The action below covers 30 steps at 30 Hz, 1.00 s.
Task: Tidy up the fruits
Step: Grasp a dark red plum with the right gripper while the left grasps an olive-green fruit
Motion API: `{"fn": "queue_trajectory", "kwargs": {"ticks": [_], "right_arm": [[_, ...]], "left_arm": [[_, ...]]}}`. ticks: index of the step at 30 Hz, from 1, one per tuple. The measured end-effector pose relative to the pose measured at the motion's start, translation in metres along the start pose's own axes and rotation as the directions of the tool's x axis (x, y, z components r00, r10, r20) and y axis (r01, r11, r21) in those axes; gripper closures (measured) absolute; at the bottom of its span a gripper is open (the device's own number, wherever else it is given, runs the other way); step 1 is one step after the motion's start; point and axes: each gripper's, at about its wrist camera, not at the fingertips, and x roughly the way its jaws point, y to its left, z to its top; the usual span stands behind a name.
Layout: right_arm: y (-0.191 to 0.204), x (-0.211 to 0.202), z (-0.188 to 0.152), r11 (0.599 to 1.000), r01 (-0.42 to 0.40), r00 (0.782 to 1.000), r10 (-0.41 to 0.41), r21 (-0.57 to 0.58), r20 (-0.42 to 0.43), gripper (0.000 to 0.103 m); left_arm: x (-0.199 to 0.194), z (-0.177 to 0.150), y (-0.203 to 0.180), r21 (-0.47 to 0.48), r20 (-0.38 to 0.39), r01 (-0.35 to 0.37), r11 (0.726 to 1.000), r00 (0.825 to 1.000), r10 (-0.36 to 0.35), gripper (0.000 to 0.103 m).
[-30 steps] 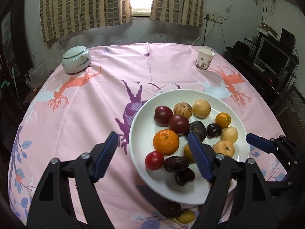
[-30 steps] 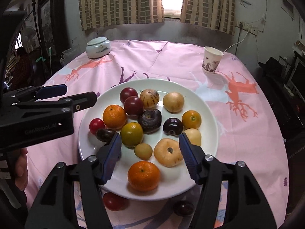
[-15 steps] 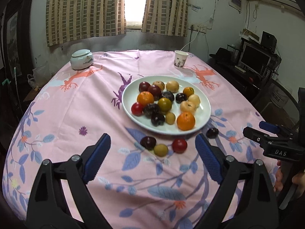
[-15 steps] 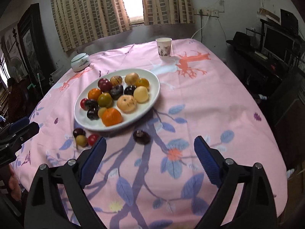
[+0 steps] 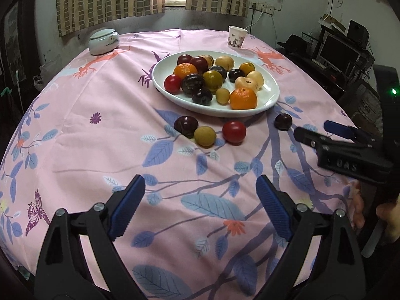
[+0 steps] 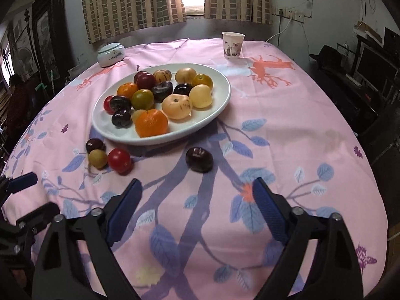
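Above the near cloth, left gripper point(image 5: 200, 210) and right gripper point(image 6: 197, 207) hover level — both spread, empty.

A lived-in room of a home, seen from my fingers: a round table under a pink printed tablecloth point(image 6: 287, 115) fills the frame centre, striped curtains point(image 6: 130, 2) flank a bright window at top, a framed picture point(image 6: 45, 35) hangs upper left, and a monitor point(image 5: 340, 52) crowds a desk at right.
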Motion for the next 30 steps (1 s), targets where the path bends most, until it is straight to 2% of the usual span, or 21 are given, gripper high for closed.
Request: {"fn": "queue_trajectory", "kwargs": {"ticks": [1,2,7,8,9,12,17,24,26,30], "right_arm": [[-0.003,0.009,0.006,1.000,-0.012,1.000,0.012,0.012,-0.024,0.052],[-0.006,0.018,0.010,0.999,-0.022,0.999,0.023,0.028,-0.048,0.057],[-0.007,0.045,0.022,0.999,-0.017,0.996,0.021,0.043,-0.091,0.057],[-0.006,0.049,0.023,0.999,-0.019,0.995,0.023,0.041,-0.102,0.067],[-0.005,0.055,0.024,0.999,-0.019,0.992,0.023,0.034,-0.122,0.072],[-0.003,0.051,0.024,0.999,-0.026,0.992,0.029,0.032,-0.121,0.072],[-0.001,0.013,0.010,0.997,-0.067,0.995,0.070,0.039,-0.073,0.072],[-0.006,-0.012,-0.021,0.985,-0.151,0.983,0.158,0.085,-0.095,0.072],[-0.009,-0.014,-0.023,0.984,-0.152,0.983,0.161,0.094,-0.094,0.072],[-0.015,-0.020,-0.025,0.980,-0.161,0.982,0.171,0.116,-0.084,0.072]], "left_arm": [[0.001,0.000,0.002,-0.003,-0.001,-0.002,1.000,1.000,0.002,0.011],[0.002,0.000,0.003,-0.006,-0.001,-0.005,1.000,1.000,0.005,0.011],[0.008,0.004,0.014,-0.030,-0.008,-0.003,1.000,1.000,0.003,0.011],[0.010,0.005,0.016,-0.033,-0.009,-0.002,0.999,1.000,0.002,0.011],[0.011,0.006,0.016,-0.035,-0.009,-0.004,0.999,1.000,0.003,0.011],[0.015,0.011,0.018,-0.027,-0.007,-0.022,0.999,1.000,0.022,0.011],[0.025,0.024,0.022,-0.020,-0.003,-0.053,0.998,0.999,0.053,0.011],[0.055,0.036,0.012,-0.005,-0.026,-0.034,0.999,0.999,0.033,0.012],[0.061,0.037,0.006,0.014,-0.026,-0.028,1.000,0.999,0.028,0.015],[0.067,0.039,0.000,0.022,-0.024,0.007,1.000,1.000,-0.007,0.029]]}}
